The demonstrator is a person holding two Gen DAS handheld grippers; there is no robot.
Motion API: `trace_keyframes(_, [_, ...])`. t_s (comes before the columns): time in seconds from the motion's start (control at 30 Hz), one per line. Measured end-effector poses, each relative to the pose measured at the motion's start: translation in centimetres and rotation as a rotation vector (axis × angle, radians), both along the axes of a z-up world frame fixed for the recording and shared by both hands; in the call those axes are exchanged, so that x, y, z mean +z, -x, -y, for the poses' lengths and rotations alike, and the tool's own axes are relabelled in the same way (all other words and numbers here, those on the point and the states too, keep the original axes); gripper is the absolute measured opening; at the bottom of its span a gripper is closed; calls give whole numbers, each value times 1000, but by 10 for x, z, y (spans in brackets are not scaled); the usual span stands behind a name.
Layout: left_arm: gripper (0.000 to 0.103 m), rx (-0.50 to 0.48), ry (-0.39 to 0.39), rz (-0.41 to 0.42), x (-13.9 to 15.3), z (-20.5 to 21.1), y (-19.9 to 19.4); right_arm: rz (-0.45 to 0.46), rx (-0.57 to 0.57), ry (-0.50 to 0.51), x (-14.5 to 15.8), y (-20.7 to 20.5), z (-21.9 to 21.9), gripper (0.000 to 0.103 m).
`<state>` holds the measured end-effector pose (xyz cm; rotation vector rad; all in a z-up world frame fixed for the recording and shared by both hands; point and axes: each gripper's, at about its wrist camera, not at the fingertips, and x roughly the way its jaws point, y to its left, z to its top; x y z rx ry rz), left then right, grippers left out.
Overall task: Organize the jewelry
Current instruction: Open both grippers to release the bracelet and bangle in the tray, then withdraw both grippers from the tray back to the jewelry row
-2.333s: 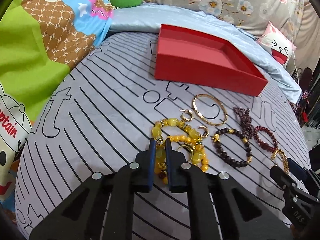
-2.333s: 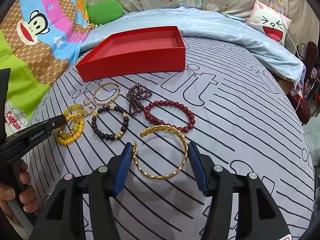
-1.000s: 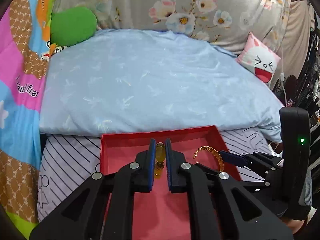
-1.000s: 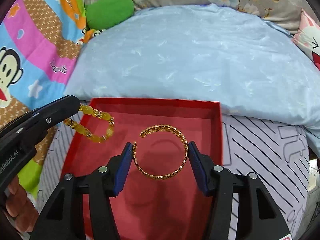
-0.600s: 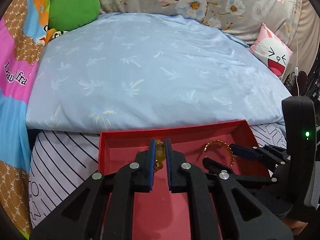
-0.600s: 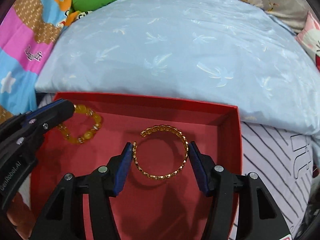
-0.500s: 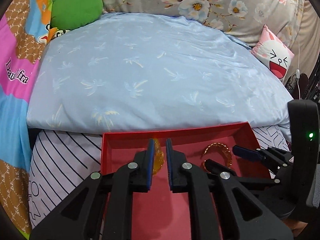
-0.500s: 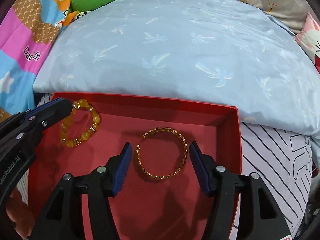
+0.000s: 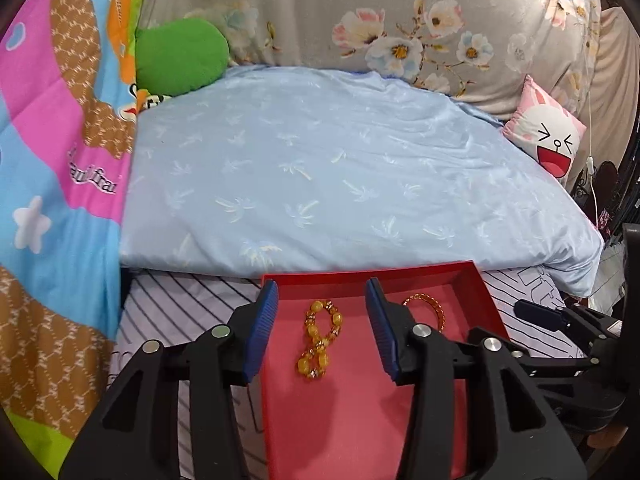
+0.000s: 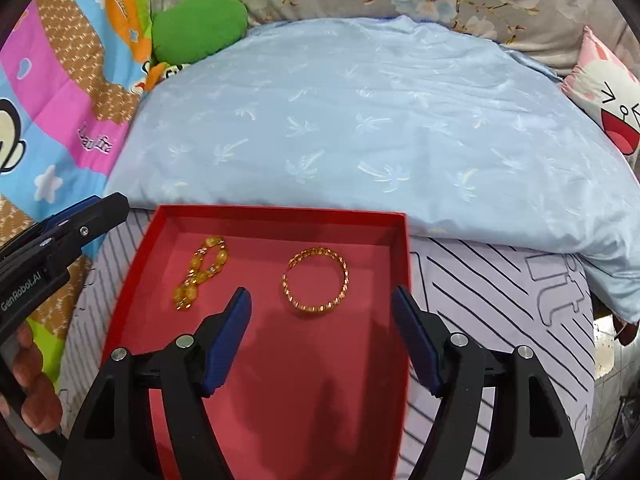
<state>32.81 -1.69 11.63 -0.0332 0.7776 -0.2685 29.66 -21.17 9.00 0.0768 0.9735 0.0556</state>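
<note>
A red tray [image 9: 478, 284] [image 10: 132, 280] lies on the striped sheet. A yellow bead bracelet [image 9: 320, 338] [image 10: 200, 274] lies twisted in its left half. A gold chain bangle [image 10: 316, 280] [image 9: 426, 306] lies flat to its right. My left gripper [image 9: 322, 330] is open and empty, just above the bead bracelet. My right gripper [image 10: 322, 334] is open and empty, just behind the bangle. The left gripper also shows at the left edge of the right wrist view [image 10: 72, 232].
A folded light-blue quilt [image 9: 340, 176] [image 10: 380, 128] lies right behind the tray. A green cushion [image 9: 180, 56] and a pink bunny pillow [image 9: 550, 144] sit at the back. A cartoon blanket [image 9: 52, 184] covers the left side.
Both grippers carried their pieces from the sheet into the tray, then opened. The bead bracelet and the gold bangle now lie loose on the tray floor.
</note>
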Motion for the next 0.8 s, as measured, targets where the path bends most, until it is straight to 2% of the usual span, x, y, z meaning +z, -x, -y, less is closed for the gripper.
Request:
trace_keyframes(0.07, [50,8,-5,19,9,-4,17,13,-9,-14,9,17,5,71])
trace_keyframes(0.2, [50,10,-4,33,19,-12,51,39,-17,-12,24,57,8,71])
trace_keyframes(0.33, [50,11,0,35,22,-17,87,37,-9,-9,26,93,6,71])
trace_keyframes(0.63, [53,19,-16,18,10,-21,154,37,-13,-21,18,171,0,71])
trace_keyframes(0.8, [57,23,-29,-6,-8,-24,191,32,-12,-16,7,201,-2,71])
